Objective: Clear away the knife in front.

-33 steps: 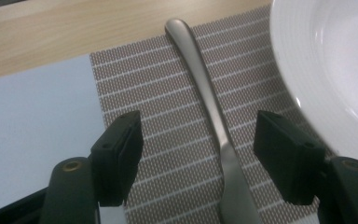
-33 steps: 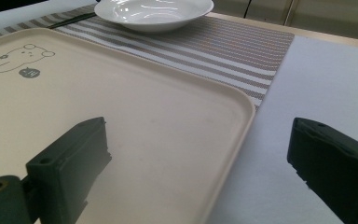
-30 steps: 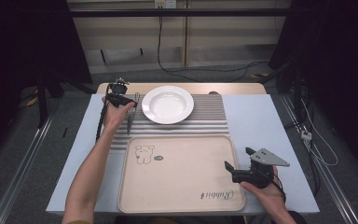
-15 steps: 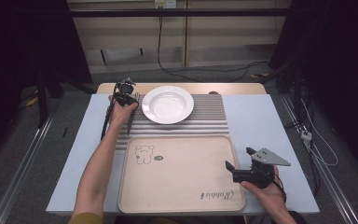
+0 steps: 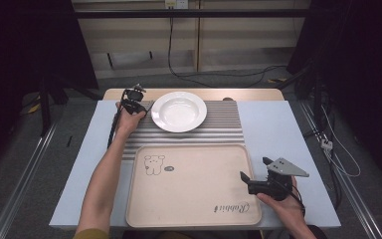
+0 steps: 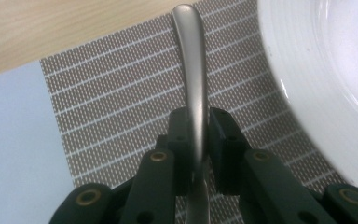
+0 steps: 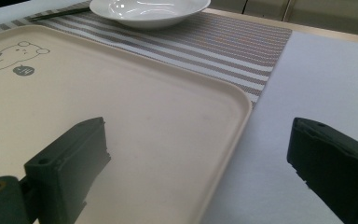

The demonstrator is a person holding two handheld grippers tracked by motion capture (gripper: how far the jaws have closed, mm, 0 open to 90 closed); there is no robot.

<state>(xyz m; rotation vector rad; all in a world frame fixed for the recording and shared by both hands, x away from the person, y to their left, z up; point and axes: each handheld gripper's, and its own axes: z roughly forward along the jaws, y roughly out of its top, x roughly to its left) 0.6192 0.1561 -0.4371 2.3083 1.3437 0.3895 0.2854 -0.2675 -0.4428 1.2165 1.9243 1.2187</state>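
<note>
**Left jaws pinch metal handle beside plate**

At the far left, the left gripper (image 6: 196, 135) pinches a metal utensil handle (image 6: 192, 60) above the striped mat (image 6: 121, 98), just left of the white plate (image 5: 178, 110). The right gripper (image 7: 200, 172) hangs spread over the beige tray's (image 5: 194, 199) near right edge.

Dark room, grey floor (image 5: 40, 164), cables (image 5: 219, 74)

Black cables (image 5: 219, 74) trail across the floor (image 5: 278, 59) behind the table.
</note>
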